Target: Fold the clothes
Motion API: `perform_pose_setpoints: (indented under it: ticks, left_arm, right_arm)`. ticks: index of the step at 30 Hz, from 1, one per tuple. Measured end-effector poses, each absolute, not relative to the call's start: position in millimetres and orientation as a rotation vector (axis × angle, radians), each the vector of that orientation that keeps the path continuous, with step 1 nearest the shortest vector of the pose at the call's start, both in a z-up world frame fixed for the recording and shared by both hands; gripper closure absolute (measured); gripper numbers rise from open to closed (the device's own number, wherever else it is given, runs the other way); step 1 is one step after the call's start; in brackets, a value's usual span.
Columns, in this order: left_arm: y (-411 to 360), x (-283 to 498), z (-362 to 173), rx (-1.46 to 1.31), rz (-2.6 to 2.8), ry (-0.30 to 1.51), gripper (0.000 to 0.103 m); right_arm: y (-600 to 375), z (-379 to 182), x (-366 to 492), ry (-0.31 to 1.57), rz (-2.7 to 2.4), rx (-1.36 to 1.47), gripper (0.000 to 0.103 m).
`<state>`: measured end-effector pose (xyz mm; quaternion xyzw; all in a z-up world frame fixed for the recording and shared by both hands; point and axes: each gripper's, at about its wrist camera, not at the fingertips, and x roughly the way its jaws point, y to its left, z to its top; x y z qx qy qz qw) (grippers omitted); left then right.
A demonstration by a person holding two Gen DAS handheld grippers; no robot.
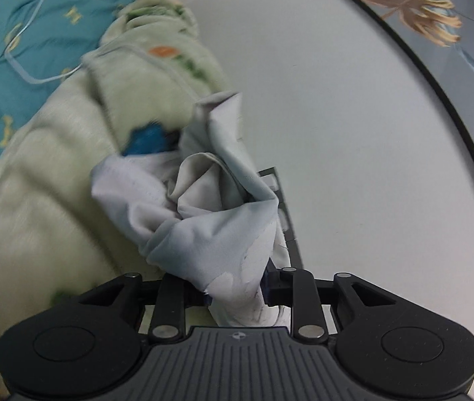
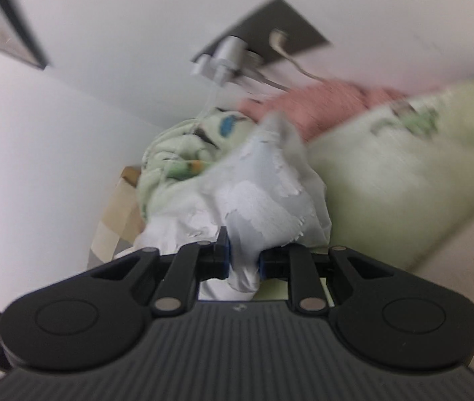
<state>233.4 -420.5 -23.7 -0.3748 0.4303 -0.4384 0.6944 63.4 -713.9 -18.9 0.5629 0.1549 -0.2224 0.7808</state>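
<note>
A crumpled pale grey-white garment (image 1: 210,214) hangs bunched in front of my left gripper (image 1: 237,295), which is shut on a fold of it. The same garment (image 2: 263,200), with a flaking white print, is bunched in my right gripper (image 2: 243,260), whose blue-padded fingers (image 2: 224,254) are shut on it. Both views are tilted and blurred. The garment is lifted above a pale green blanket (image 1: 46,173).
The green patterned blanket (image 2: 387,173) covers the bed. A teal sheet (image 1: 9,33) lies at upper left. A framed picture (image 1: 444,33) hangs on the white wall. A dark wall socket plate (image 2: 270,30) holds plugs and cables. A pink cloth (image 2: 330,103) lies behind the blanket.
</note>
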Motion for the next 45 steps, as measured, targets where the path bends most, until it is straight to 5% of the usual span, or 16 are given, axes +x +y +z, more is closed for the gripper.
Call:
perform_pose_setpoints:
  ticks: [9, 13, 21, 29, 34, 45]
  left_arm:
    - [-378, 207, 24, -0.609, -0.901, 0.934, 0.043]
    - [-348, 175, 69, -0.444, -0.895, 0.81, 0.028]
    - [-297, 92, 128, -0.217, -0.873, 0.645, 0.022]
    - [-254, 22, 155, -0.102, -0.862, 0.504, 0.0]
    - [-238, -17, 163, -0.033, -0.831, 0.429, 0.0]
    - [-206, -88, 169, 0.046, -0.792, 0.323, 0.0]
  right_arm:
    - [-690, 2, 40, 0.342, -0.472, 1.149, 0.08]
    - [-666, 28, 16, 0.34, -0.476, 1.024, 0.071]
    - [-601, 76, -29, 0.319, -0.451, 0.764, 0.07]
    - [-521, 109, -72, 0.312, -0.434, 0.507, 0.068]
    - [-479, 118, -101, 0.245, -0.456, 0.409, 0.033]
    - [-419, 117, -141, 0.214, -0.468, 0.26, 0.032]
